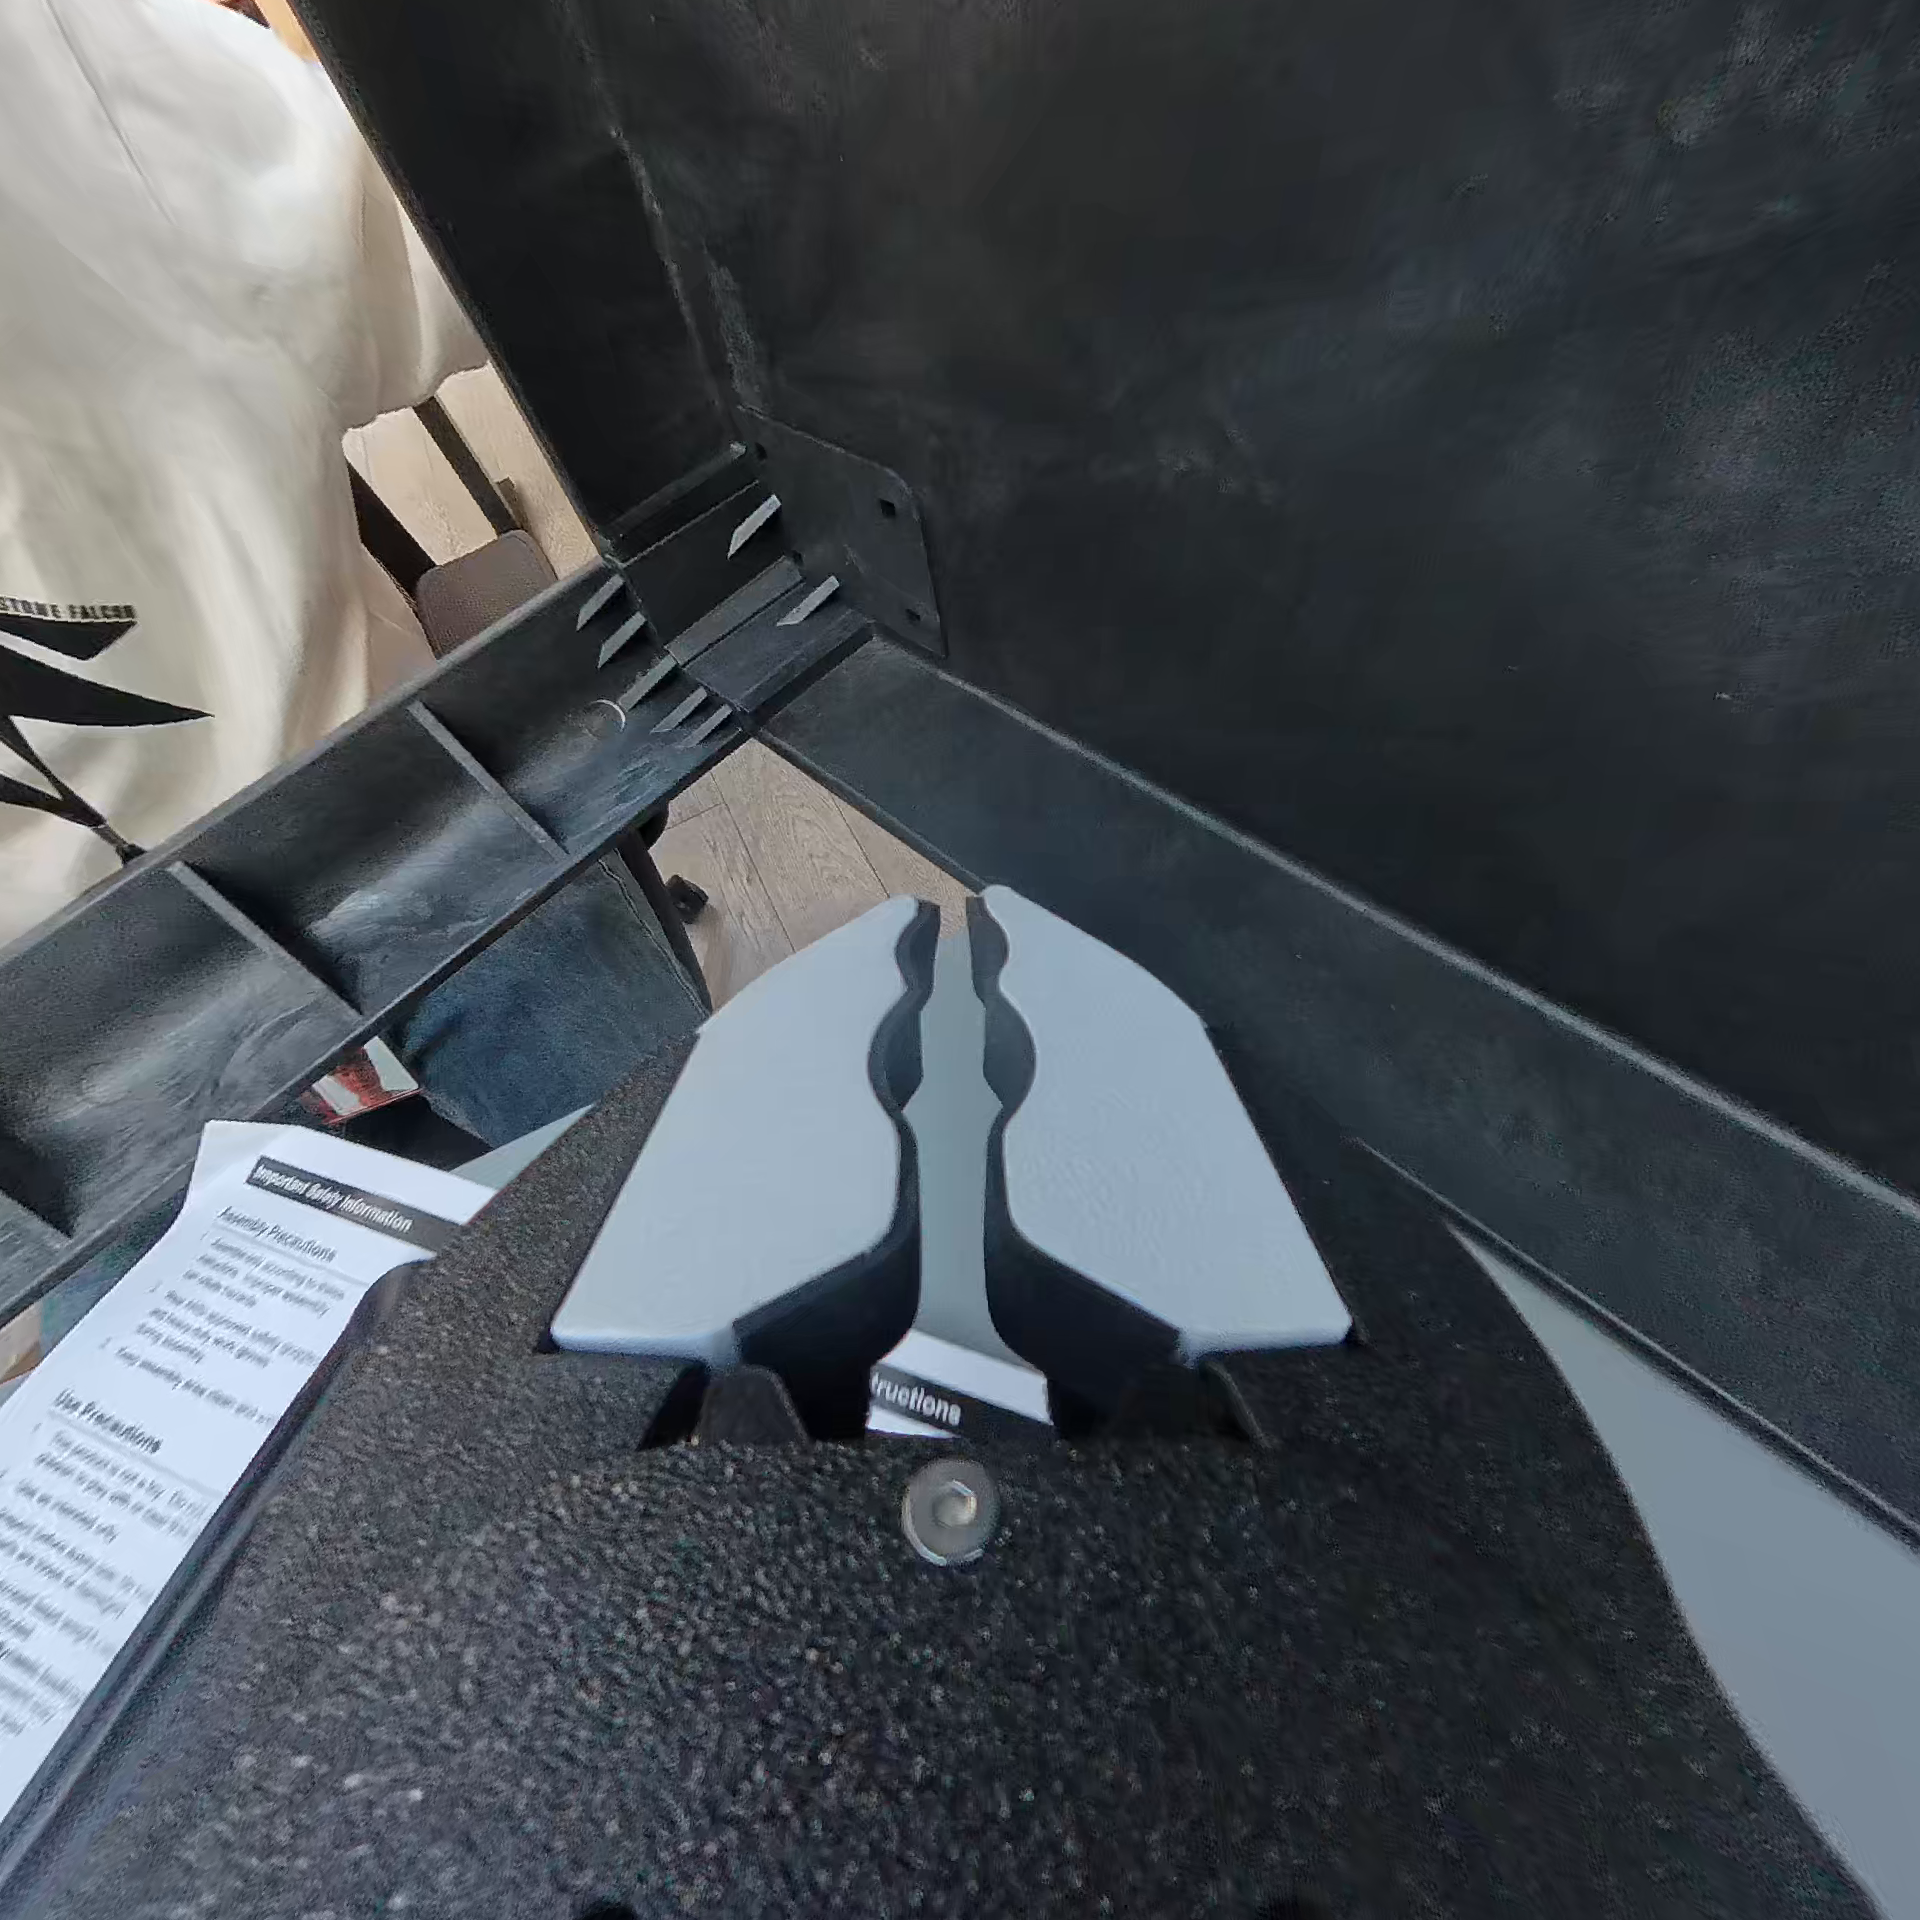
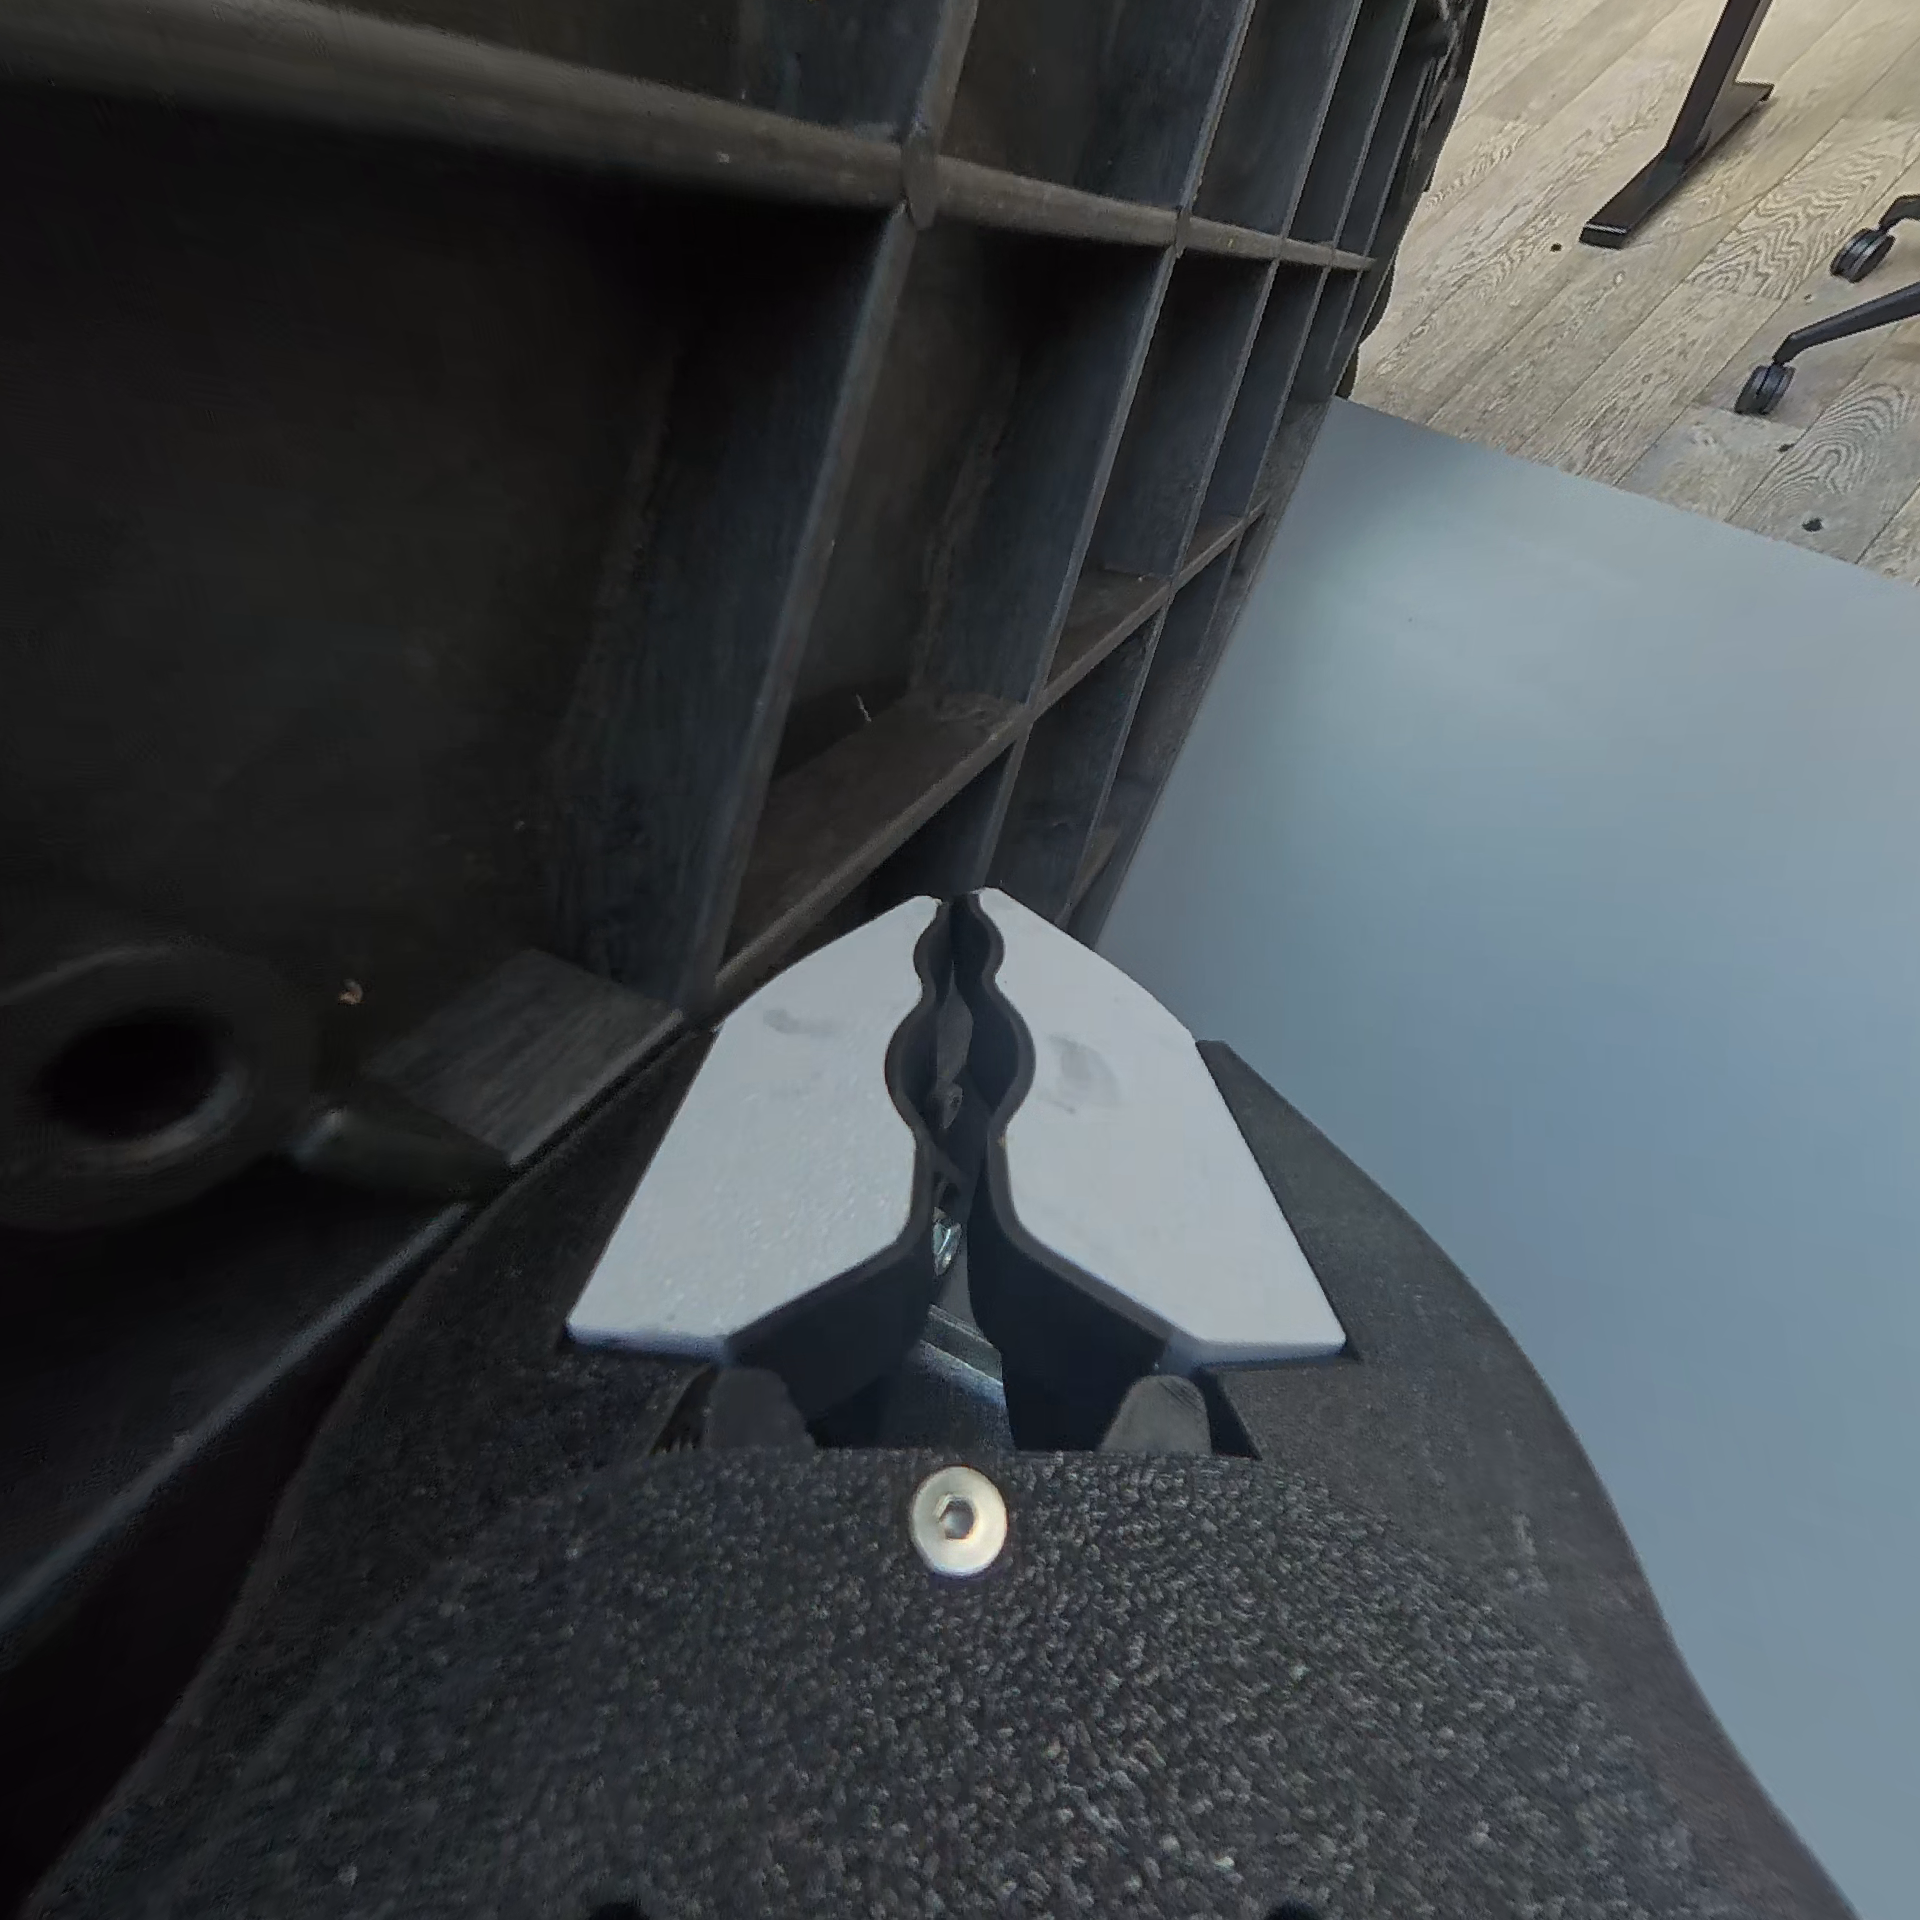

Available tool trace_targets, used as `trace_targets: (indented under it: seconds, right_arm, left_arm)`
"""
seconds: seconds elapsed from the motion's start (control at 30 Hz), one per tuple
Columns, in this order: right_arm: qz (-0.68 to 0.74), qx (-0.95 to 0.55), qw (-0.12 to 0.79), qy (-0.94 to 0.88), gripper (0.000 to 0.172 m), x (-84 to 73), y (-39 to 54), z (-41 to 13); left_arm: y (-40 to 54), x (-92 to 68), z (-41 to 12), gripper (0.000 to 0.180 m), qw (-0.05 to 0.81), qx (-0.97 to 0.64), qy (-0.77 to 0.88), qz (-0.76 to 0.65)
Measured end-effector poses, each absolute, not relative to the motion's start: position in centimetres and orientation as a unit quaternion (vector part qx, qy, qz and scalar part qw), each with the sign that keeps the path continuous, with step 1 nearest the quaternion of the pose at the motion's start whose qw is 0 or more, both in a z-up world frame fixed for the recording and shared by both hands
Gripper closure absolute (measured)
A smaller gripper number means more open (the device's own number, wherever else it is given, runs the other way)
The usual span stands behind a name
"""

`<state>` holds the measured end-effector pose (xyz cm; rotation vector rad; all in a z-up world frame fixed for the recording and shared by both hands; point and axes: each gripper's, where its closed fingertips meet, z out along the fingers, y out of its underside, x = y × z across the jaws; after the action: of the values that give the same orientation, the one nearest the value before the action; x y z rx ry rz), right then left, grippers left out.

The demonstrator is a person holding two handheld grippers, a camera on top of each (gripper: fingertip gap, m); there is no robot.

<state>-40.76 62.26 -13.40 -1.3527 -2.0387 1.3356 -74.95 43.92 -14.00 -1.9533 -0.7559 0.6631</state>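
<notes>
Two pairs of tongs, entered view by view.

**Left wrist view**
- The left tongs (image 1: 953, 914): fingers a sliver apart, with nothing between them. We see only grey surface and floor through the slot.
- The black moulded panel (image 1: 1351, 416): stands on edge ahead and to the right of the tips, its lower flange just beside the right finger.
- The ribbed rail (image 1: 343, 862): runs ahead and to the left and meets the panel at a corner bracket (image 1: 862, 540), straight beyond the tips.
- The printed leaflet (image 1: 187, 1403): lies under and to the left of the tongs' body.
- The wood floor (image 1: 790, 831): shows in the gap just past the tips.
- A person in a white shirt (image 1: 156, 364): far left, behind the rail.

**Right wrist view**
- The right tongs (image 2: 957, 906): tips pressed together. A bit of bright metal (image 2: 948, 1242) shows deep in the slot, and we cannot tell whether it is gripped.
- The panel's ribbed underside (image 2: 520, 520): fills the left and front, with one rib right at the tips.
- The round socket (image 2: 125, 1081): well to the left.
- The grey tabletop (image 2: 1558, 935): to the right.

**Hazards, in our judgement**
- Neither pair visibly grips the panel, so a nudge could tip it.
- Part of the assembly overhangs the floor, so a slide could drop it.
- The leaflet could be dragged along under the left body.
- The metal piece could slip out if it is loose.
</notes>
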Motion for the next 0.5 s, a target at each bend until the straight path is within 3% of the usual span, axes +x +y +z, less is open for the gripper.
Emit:
trace_targets:
  seconds: [0.27,0.5]
  right_arm:
    - [0.47,-0.489,0.198,-0.708,0.172,-37.7,65.1,-12.3]
    - [0.472,-0.492,0.189,-0.707,0.172,-33.6,65.7,-12.9]
  left_arm:
    - [39.3,-61.9,-8.8,0.17,0.428,-0.836,-0.218,0.265]
    - [36.9,-48.2,-6.0,0.168,0.468,-0.834,-0.168,0.239]
